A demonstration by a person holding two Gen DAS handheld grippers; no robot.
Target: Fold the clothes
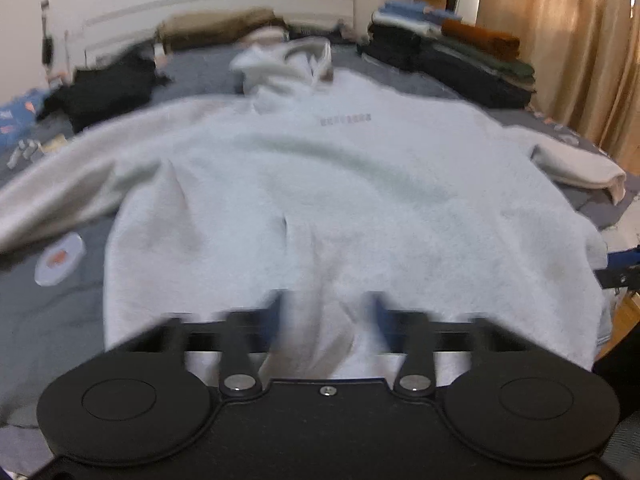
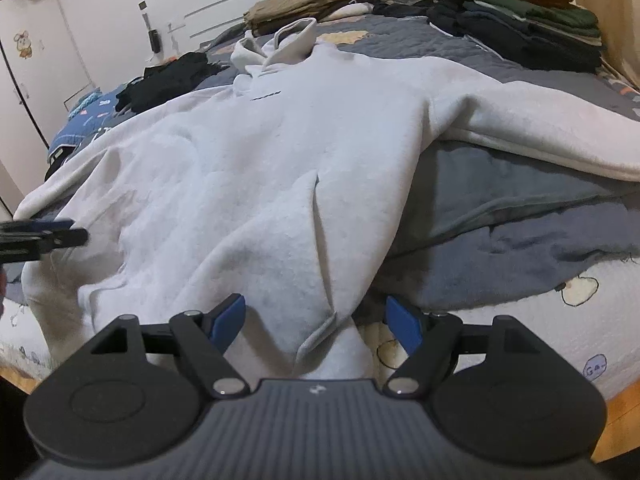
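The grey hoodie lies spread flat across the bed, filling mid-frame. My left claw and right claw both stand open at its hem; I should pinch both corners evenly.

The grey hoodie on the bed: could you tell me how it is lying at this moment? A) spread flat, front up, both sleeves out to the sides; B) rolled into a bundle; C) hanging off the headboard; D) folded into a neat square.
A: the grey hoodie lies spread on the bed, chest print up, a sleeve out to each side.
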